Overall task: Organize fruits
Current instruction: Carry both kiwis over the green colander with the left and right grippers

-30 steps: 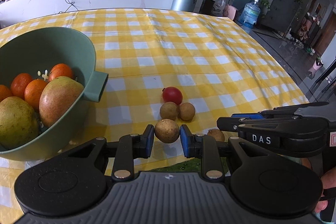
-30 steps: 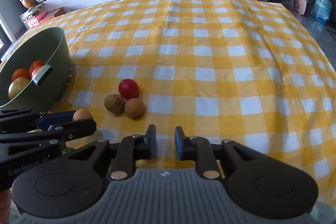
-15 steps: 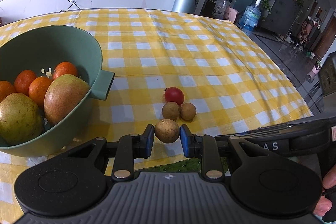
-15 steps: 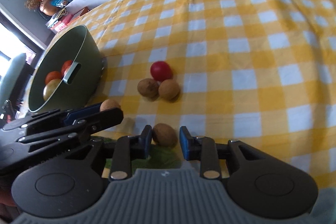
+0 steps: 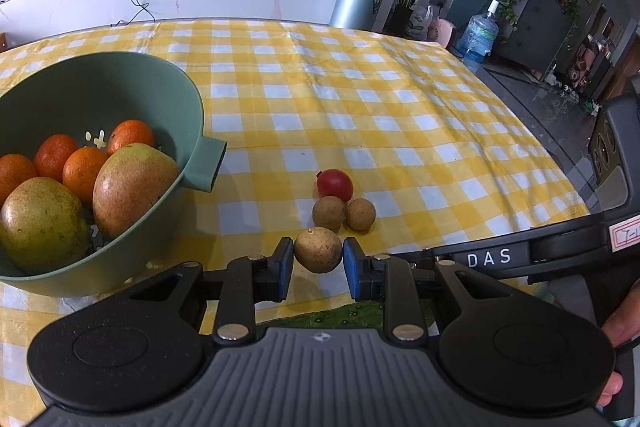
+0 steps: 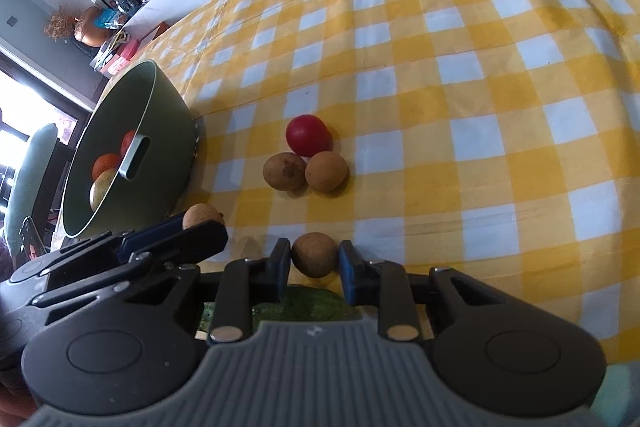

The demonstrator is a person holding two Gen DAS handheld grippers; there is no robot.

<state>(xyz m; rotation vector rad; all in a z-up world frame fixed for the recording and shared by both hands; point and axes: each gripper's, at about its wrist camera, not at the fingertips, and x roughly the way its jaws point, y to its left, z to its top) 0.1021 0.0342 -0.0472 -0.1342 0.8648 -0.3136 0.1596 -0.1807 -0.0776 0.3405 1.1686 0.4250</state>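
Even daylight fills both views, with soft, short shadows under the fruit. In the right wrist view a window point(image 6: 24, 115) at the left edge is blown out white. Fisheye distortion bends the checked cloth point(image 5: 360, 115) toward the edges. The right wrist view is slightly blurred.

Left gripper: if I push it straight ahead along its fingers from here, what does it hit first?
Probably the pair of brown fruits on the checked tablecloth, just beyond the brown fruit the left gripper holds; the red fruit lies behind them. The green bowl sits off to the side. Depth is uncertain.
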